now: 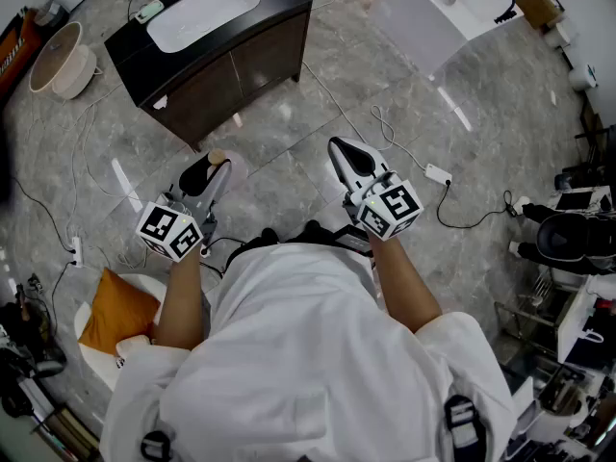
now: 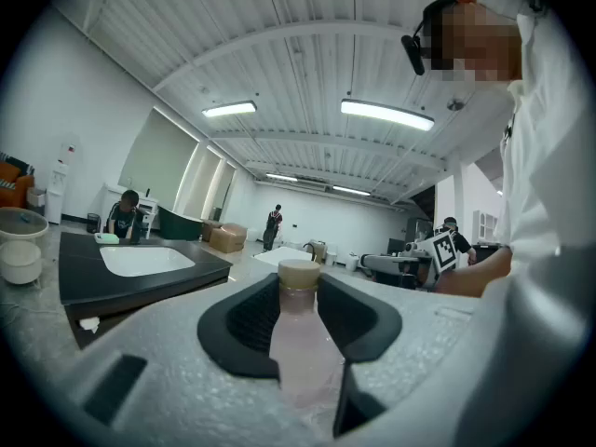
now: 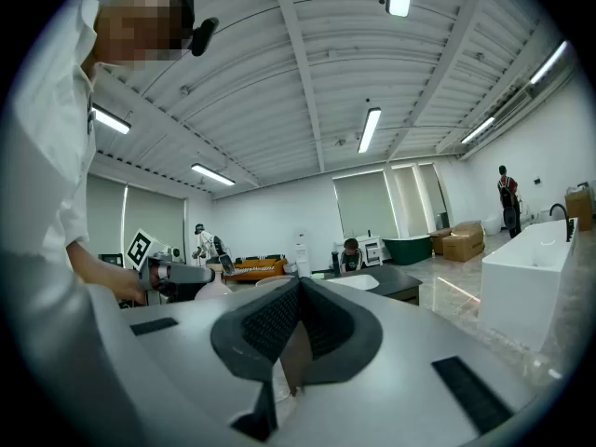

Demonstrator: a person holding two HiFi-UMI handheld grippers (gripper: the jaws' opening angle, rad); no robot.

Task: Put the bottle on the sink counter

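Observation:
A pale pink bottle (image 2: 300,343) with a tan cap stands upright between the dark pads of my left gripper (image 2: 303,285), which is shut on it. In the head view that gripper (image 1: 210,173) is held over the floor with the bottle's cap (image 1: 218,156) showing at its tip. The sink counter (image 1: 274,12), a dark cabinet with a white basin, stands ahead and to the left, some way off. It also shows in the left gripper view as the sink counter (image 2: 84,282). My right gripper (image 1: 348,152) is beside the left one, shut and empty, its jaws pressed together (image 3: 296,291).
A white bathtub (image 1: 433,12) stands ahead on the right. A round cream basin (image 1: 56,58) sits left of the counter. Cables and a power strip (image 1: 438,173) lie on the grey floor. An orange cushion (image 1: 115,311) rests on a white seat at my left.

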